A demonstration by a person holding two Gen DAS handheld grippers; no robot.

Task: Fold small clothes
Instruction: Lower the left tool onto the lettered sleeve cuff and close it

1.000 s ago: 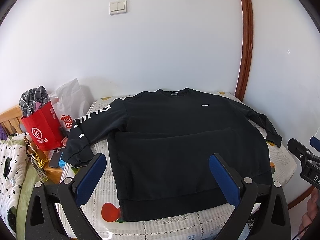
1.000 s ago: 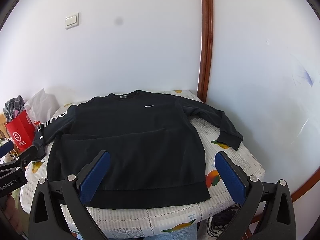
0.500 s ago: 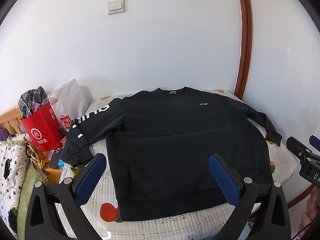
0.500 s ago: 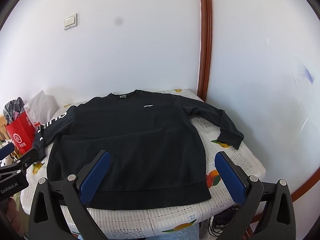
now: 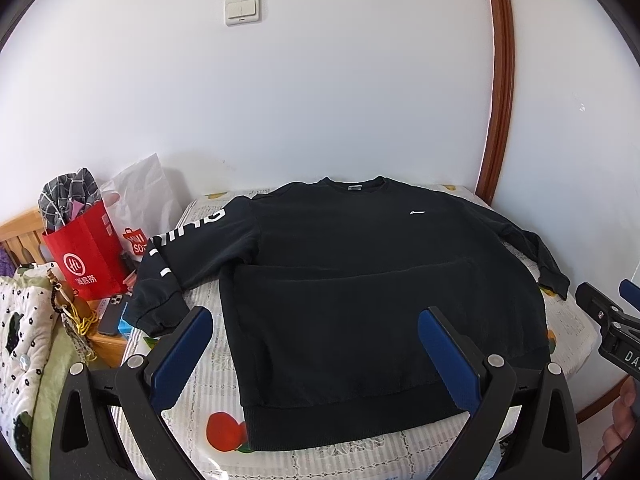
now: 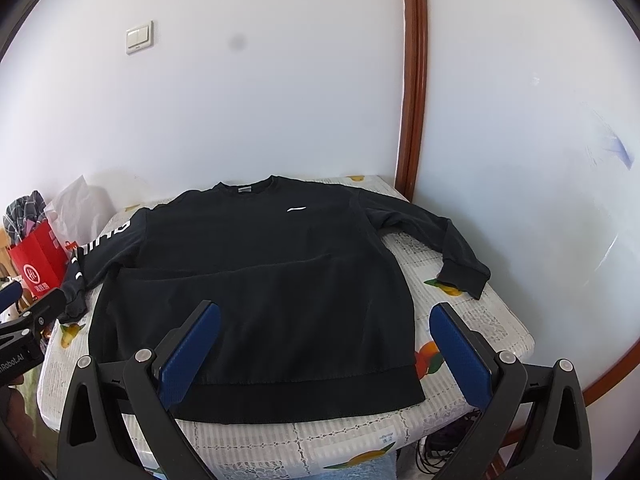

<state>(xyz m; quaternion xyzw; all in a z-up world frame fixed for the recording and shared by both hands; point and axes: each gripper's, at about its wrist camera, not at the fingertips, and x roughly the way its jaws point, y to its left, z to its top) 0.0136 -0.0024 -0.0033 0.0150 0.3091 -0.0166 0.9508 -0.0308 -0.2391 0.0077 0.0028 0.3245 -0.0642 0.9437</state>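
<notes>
Both grippers hung above the near edge of the table [image 6: 472, 320], neither touching cloth: the left gripper [image 5: 316, 344] had its blue pads spread wide with nothing between them, and the right gripper [image 6: 324, 340] gaped likewise. A black sweatshirt [image 6: 256, 280] lay flat, front up, on the fruit-print tablecloth, sleeves spread to both sides, hem nearest. Beside the table stood a red bag [image 5: 86, 258]

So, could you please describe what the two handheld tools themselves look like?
Both match: the left tool and right tool each have two black triangular-cutout arms with silver screw heads, ending in flat blue rectangular pads. In the right wrist view, the left tool's body carries partly cut-off white lettering. A bare hand shows at the edge; no sleeves or cables on them.
</notes>
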